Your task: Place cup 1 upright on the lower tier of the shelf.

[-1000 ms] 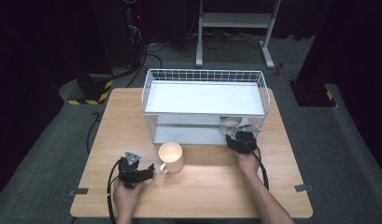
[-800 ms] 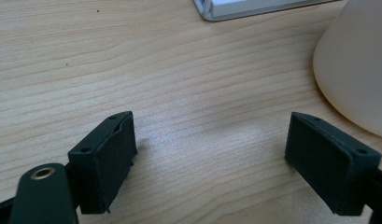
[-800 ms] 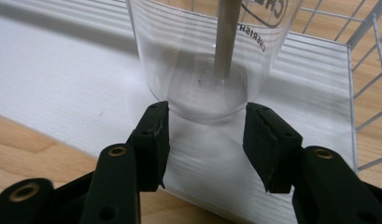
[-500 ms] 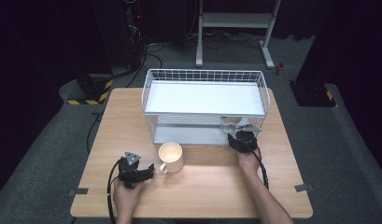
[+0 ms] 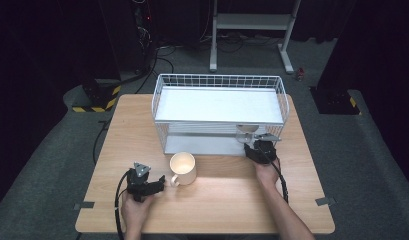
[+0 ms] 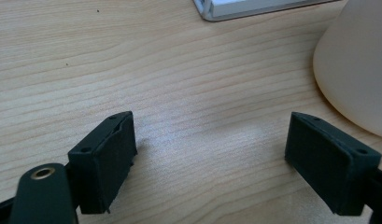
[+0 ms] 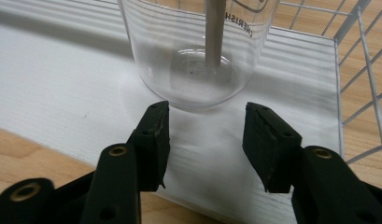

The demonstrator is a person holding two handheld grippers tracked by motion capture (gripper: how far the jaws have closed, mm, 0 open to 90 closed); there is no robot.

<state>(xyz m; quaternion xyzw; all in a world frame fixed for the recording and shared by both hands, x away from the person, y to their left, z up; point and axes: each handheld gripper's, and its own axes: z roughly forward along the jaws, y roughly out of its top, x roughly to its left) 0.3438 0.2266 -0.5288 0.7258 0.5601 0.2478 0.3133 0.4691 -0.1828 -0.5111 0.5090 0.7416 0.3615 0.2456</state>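
Hardly anything has been moved since the earlier frames: both hands are kept in place on the table (image 5: 217, 200). The right gripper (image 7: 205, 109) is pointed into the lower shelf of the white wire rack (image 5: 217, 80). Its jaws are held a little apart, with nothing pressed between them. The clear glass (image 7: 193, 70) is seen upright on that shelf, just beyond the jaw tips, with a pale stick (image 7: 213, 32) standing inside. The left gripper (image 6: 212, 135) is held wide open above bare wood, and the cream mug (image 6: 357, 70) is found just beside its right jaw.
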